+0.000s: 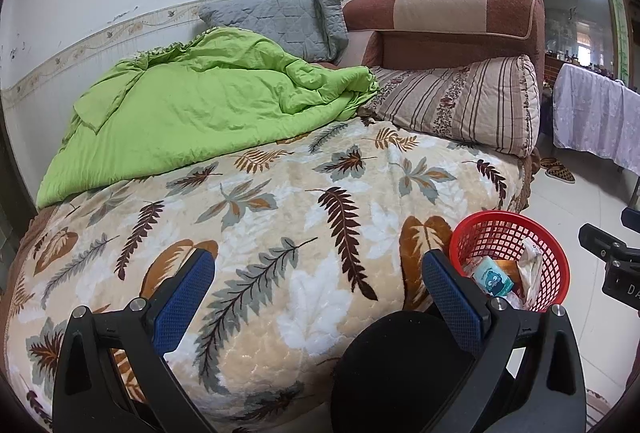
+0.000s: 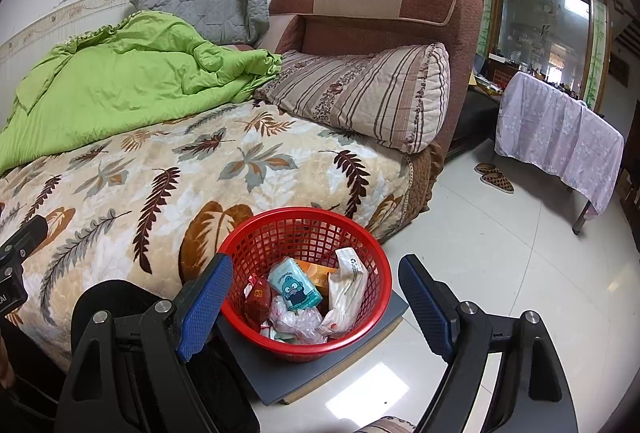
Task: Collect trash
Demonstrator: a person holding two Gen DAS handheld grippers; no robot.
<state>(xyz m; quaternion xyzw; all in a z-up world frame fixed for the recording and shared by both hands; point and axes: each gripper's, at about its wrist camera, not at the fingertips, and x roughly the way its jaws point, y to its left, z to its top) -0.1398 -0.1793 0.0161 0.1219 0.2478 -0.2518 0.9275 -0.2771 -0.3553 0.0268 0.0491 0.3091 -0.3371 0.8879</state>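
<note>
beside the bed on a low grey stand (image 2: 372,325), red mesh basket (image 2: 306,217) holds the trash: tissue pack (image 2: 294,289), wrappers. right gripper (image 2: 316,301) and left gripper (image 1: 318,281) both spread wide, empty. risk: nudging the rim could tip it off the stand.

The red basket (image 2: 306,277) sits on a grey board (image 2: 320,369) beside the bed (image 2: 180,169), holding a blue tissue pack (image 2: 294,284) and wrappers, between the right gripper's (image 2: 316,303) wide-apart jaws.
</note>
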